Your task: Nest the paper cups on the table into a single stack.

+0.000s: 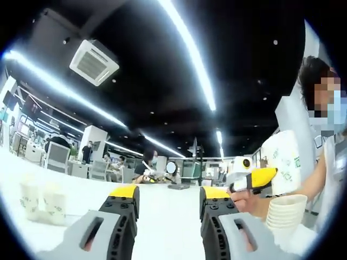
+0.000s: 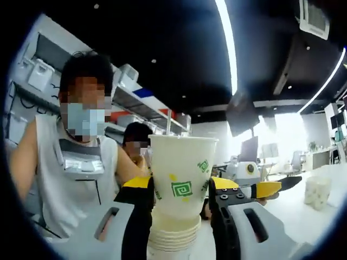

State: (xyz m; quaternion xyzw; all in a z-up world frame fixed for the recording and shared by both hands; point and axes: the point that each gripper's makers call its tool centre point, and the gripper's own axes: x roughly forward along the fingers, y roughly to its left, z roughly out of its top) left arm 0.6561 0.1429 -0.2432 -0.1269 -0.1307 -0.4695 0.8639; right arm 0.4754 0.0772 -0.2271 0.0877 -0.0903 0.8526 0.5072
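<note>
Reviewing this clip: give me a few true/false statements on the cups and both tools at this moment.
1. The right tool grips a paper cup. True.
2. That cup sits atop a stack of nested cups. True.
3. The left tool holds a cup. False: its jaws stand open with nothing between them.
4. Two loose cups stand on the white table in the left gripper view. True.
5. The held cup is plain white. False: it carries green square-spiral marks.

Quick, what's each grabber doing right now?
Left gripper: open, holding nothing.
Right gripper: shut on a paper cup, above the stack of cups.
</note>
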